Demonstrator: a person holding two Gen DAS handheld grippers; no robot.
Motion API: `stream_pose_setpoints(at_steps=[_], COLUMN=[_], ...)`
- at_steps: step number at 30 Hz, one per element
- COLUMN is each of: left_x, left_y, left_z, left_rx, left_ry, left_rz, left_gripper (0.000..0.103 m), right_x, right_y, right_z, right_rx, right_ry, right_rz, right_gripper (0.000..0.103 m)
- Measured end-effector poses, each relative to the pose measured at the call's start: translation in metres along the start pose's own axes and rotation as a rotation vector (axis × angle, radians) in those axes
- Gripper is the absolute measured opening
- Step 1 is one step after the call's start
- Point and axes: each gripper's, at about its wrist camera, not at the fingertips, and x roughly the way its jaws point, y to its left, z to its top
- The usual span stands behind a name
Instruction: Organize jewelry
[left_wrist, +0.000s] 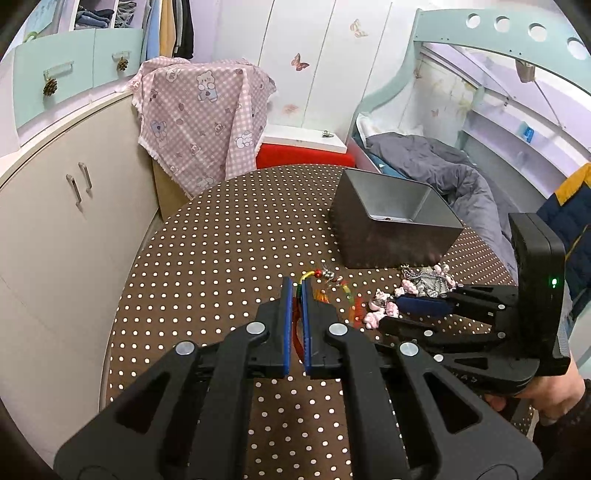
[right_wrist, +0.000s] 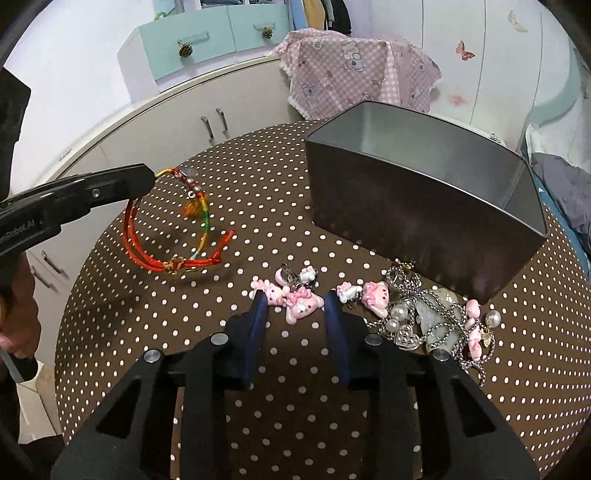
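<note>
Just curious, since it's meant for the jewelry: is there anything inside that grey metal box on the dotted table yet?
The grey metal box looks empty: bare inner walls and a strip of bare floor show from the left wrist view. Its near wall hides the rest of the floor in both views.

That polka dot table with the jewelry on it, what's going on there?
A person is sorting jewelry with a handheld gripper in each hand. The left gripper is shut on a red and rainbow cord bracelet, part lifted off the table. The right gripper sits open around a pink bunny charm. Chains and pearl pieces lie beside the grey metal box, which looks empty.
</note>
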Motion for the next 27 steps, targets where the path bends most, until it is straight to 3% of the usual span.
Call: stream_pose_setpoints(at_steps=[7,10,13,15,20,27], left_x=[0.001,0.001,0.001,0.000,-0.007,-0.029], left_y=[0.000,-0.001,-0.001,-0.002,-0.006,-0.025], left_z=[-0.002,-0.003,-0.003,-0.003,0.002,0.034], left_rx=[-0.003,-0.005,-0.004,-0.002,0.008,0.060], left_ry=[0.004,0.006,0.002,-0.003,-0.024,-0.110], left_rz=[-0.002,-0.003,-0.004,-0.005,-0.016,-0.062], left_gripper=[0.005,0.005,0.005,0.005,0.005,0.005], right_x=[0.003,0.006,0.005,0.000,-0.036,-0.100], right_y=[-0.010,-0.004,0.002,-0.001,-0.002,-0.016], right_z=[0.004,0.007,0.005,0.003,0.008,0.037], right_rx=[0.030,-0.012,-0.048,-0.026,0.007,0.018], right_ry=[-0.002,0.005,0.010,0.003,-0.083,-0.237], right_rz=[0.046,-0.004,-0.032,-0.006,0.052,0.055], right_gripper=[0.029,0.020,0.020,0.020,0.020,0.020])
